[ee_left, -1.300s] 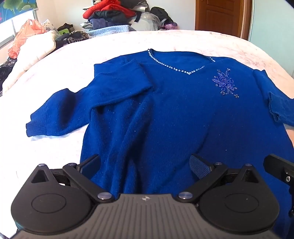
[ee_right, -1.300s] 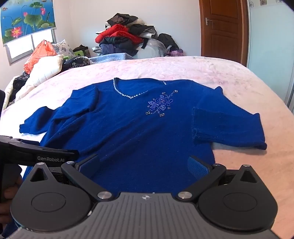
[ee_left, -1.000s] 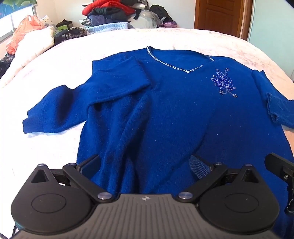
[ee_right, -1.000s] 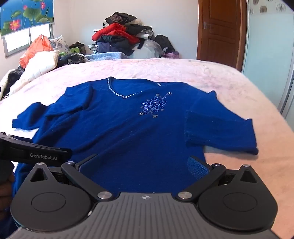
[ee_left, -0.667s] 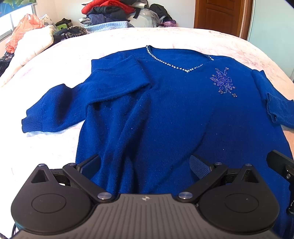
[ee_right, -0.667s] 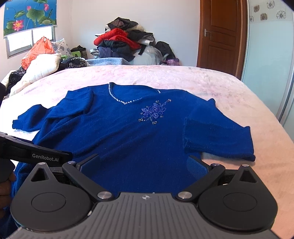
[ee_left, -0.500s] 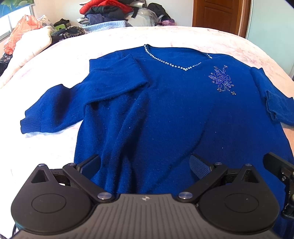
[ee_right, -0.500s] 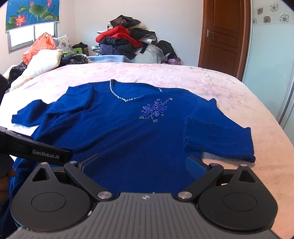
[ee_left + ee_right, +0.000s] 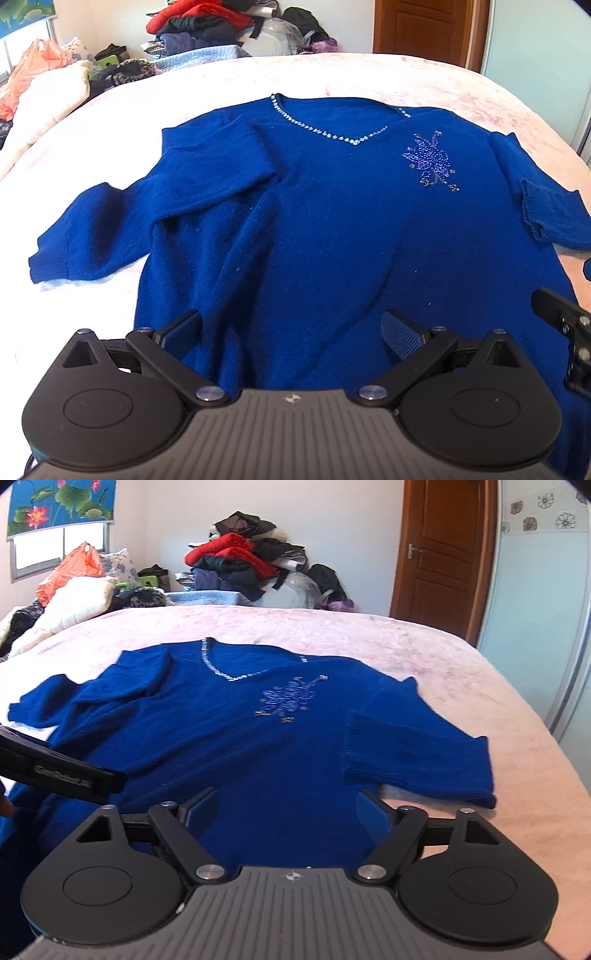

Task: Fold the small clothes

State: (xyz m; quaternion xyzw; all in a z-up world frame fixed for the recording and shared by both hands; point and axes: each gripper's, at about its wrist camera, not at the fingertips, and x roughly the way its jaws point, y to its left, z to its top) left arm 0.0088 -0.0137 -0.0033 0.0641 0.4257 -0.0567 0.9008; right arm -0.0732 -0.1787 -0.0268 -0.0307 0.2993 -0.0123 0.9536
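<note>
On the pink bed (image 9: 461, 672), a blue sweater (image 9: 332, 236) lies front-up and mostly flat. Its V-neck (image 9: 328, 134) points toward the far wall, its hem toward the two grippers, so the body's long axis runs from near to far. A beaded flower (image 9: 288, 701) sits just below the neckline. One sleeve (image 9: 110, 221) stretches out sideways to the left with a crease at the shoulder; the other sleeve (image 9: 417, 746) is folded back, its cuff lying at the edge of the body.

Left gripper (image 9: 291, 328): fingers spread wide, empty, over the hem. Right gripper (image 9: 286, 808): fingers also wide, empty, over the hem on the other side. Contact with the fabric cannot be told.

Beyond the bed: a clothes pile (image 9: 243, 565), a white duvet (image 9: 77, 602), a wooden door (image 9: 443, 554).
</note>
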